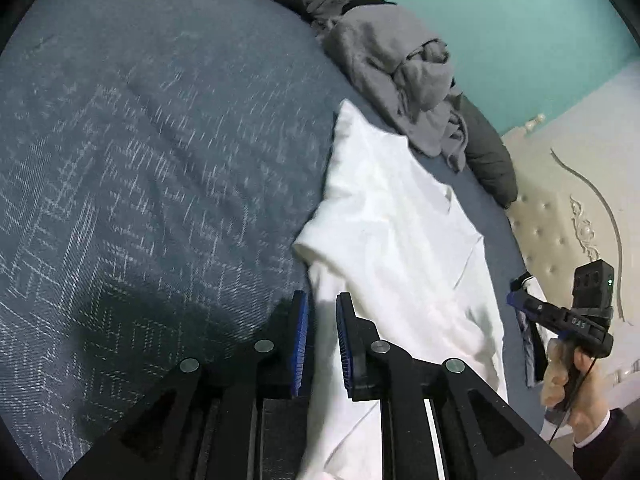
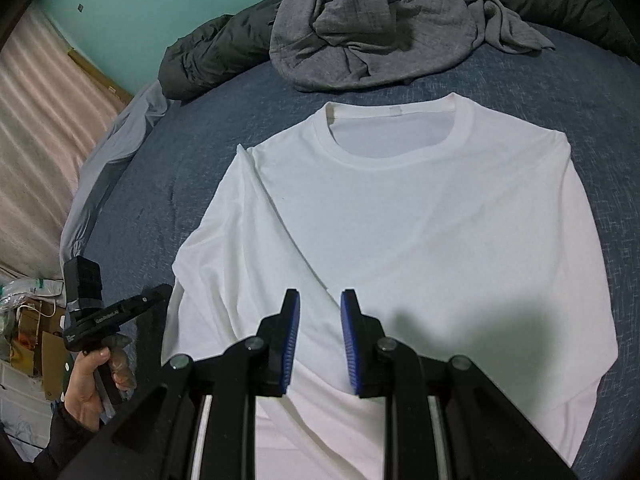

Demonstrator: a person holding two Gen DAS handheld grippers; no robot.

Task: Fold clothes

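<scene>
White shirt (image 2: 400, 220) lies flat under both spread claws, left (image 1: 322, 344) and right (image 2: 320, 344).

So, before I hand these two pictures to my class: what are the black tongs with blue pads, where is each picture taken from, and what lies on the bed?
The tongs are hand-held grippers, one in each of a person's hands. A small camera sits on each and looks forward along its two fingers, so each picture shows its own gripper at the bottom.

One picture comes from the left gripper, the other from the right gripper. Each also catches the other gripper at its edge, gripped by a hand.

On the blue bedcover lies a white long-sleeved shirt, face up, one sleeve folded across its front. Beyond its collar sits a crumpled grey garment and a dark quilt.

Both grippers are open and hold nothing.
</scene>
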